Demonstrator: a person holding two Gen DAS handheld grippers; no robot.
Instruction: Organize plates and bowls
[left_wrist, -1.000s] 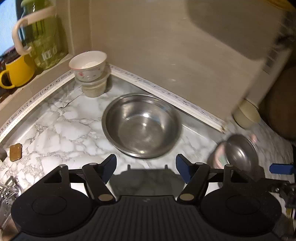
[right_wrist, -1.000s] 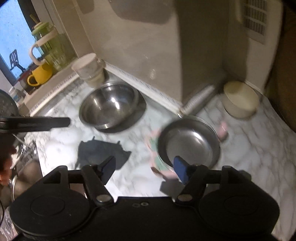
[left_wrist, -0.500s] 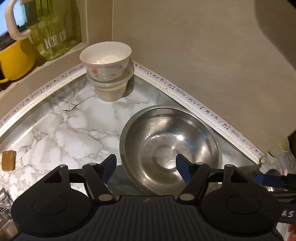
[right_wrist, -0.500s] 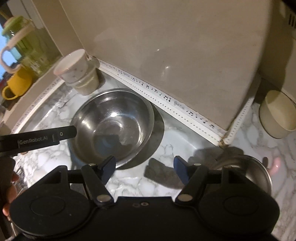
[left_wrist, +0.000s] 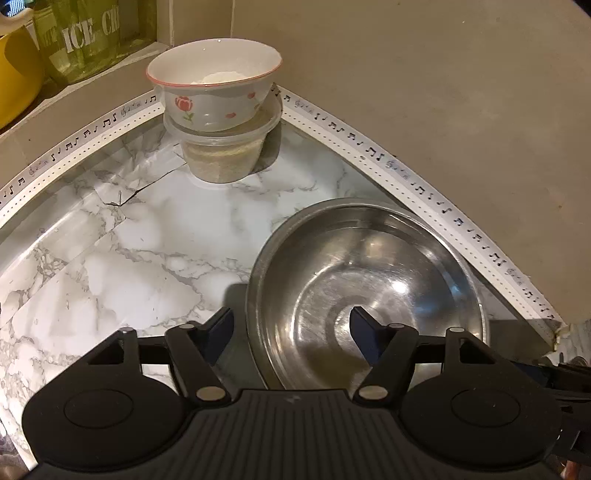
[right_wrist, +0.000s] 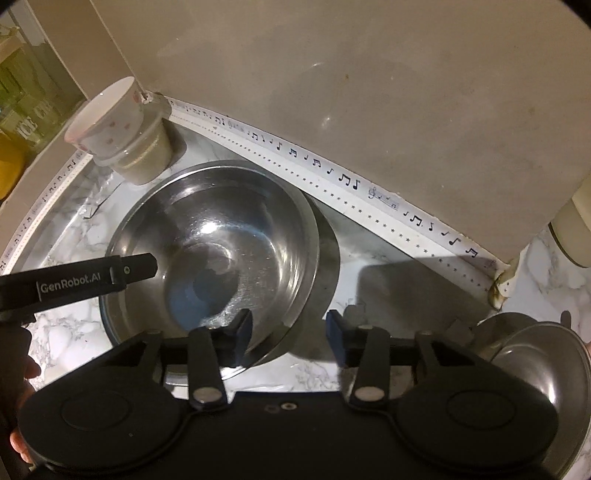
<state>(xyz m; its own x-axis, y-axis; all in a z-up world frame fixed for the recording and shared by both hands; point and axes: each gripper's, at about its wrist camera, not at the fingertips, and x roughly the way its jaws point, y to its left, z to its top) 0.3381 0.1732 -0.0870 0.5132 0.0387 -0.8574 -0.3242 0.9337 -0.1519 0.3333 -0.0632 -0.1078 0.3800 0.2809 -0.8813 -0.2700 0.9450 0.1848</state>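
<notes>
So far we see little of the sorting finished. The big steel bowl (left_wrist: 365, 295) sits on the marble tabletop (left_wrist: 122, 266) at the lower right of the left wrist view, close to the wall strip with its music notes. Our left gripper (left_wrist: 291, 330) straddles the bowl's left rim, one finger outside and one over the basin; its jaws have just been closing but stand apart, and the pads do not seem to press yet. Our right gripper (right_wrist: 290, 332) straddles the bowl's near right rim at the lower centre of its own view; its jaws have just been closing too, with the rim between them and a gap visible on the outer side. At the upper left, a flowered bowl (left_wrist: 214, 88) rests in a clear plastic tub (left_wrist: 221, 155). A smaller steel bowl (right_wrist: 543, 365) waits at the lower right of the right wrist view, and a cream bowl (right_wrist: 572, 229) sits at the right edge. We judge these are left to gather.
</notes>
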